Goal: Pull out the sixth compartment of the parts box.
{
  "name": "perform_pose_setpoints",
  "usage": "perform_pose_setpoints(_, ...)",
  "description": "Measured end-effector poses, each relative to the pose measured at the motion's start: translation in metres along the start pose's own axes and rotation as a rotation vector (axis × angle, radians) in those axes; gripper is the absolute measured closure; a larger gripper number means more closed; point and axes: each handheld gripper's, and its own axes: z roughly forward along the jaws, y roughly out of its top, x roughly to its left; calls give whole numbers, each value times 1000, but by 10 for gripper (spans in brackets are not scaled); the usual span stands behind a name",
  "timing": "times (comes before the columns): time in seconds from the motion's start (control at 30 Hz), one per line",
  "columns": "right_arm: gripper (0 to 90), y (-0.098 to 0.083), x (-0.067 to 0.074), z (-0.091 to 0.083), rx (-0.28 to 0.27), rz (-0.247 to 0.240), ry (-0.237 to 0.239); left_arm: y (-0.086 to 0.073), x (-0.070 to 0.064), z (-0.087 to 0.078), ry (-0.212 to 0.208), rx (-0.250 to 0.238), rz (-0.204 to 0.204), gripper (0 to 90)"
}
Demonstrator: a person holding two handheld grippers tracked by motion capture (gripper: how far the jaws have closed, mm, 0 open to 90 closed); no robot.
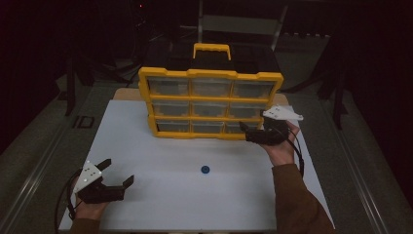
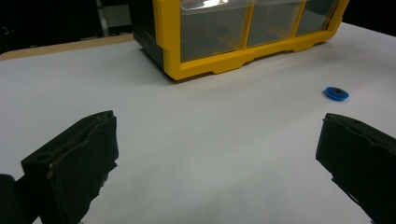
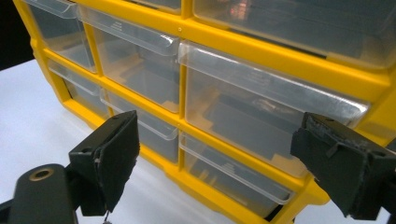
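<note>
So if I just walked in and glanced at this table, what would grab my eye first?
Most likely the bright yellow drawer cabinet with clear drawers, standing at the far middle of the white table in a dark room. Next, the right gripper, jaws open, held up close to the cabinet's lower right corner. Then the small blue disc lying alone on the table nearer the person, and the left gripper, open, near the table's near left corner.

White table (image 1: 160, 161) with a pale wooden strip along its far edge. Near that far edge, a little right of the middle, a yellow drawer cabinet (image 1: 210, 75) standing upright, three rows of three clear drawers facing the near edge. Well apart from it, toward the near edge and slightly right of centre, a small blue disc (image 1: 205, 169) lying flat.
</note>
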Motion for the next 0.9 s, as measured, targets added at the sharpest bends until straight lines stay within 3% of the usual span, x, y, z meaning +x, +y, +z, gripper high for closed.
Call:
perform_pose_setpoints(0.27, 129, 1, 2, 6, 14, -38, -21, 0, 0, 0, -1, 1, -2, 0)
perform_pose_setpoints(0.33, 131, 1, 3, 7, 23, -59, -35, 0, 0, 0, -2, 2, -2, 0)
perform_pose_setpoints(0.37, 131, 2, 5, 8, 34, -94, -54, 0, 0, 0, -3, 1, -2, 0)
perform_pose_setpoints(0.47, 132, 3, 6, 9, 39, -109, -65, 0, 0, 0, -3, 1, -2, 0)
perform_pose_setpoints(0.6, 136, 10, 13, 10, 65, -213, -118, 0, 0, 0, -2, 0, -1, 0)
perform_pose_setpoints(0.63, 136, 10, 13, 10, 65, -213, -118, 0, 0, 0, -2, 0, -1, 0)
perform_pose_setpoints(0.7, 140, 13, 18, 12, 82, -269, -144, 0, 0, 0, -2, 1, 0, 0)
perform_pose_setpoints(0.87, 143, 15, 20, 16, 95, -310, -168, 0, 0, -1, -2, 0, 2, 0)
perform_pose_setpoints(0.9, 146, 16, 21, 18, 110, -351, -189, 0, 0, 0, -2, 0, 1, 0)
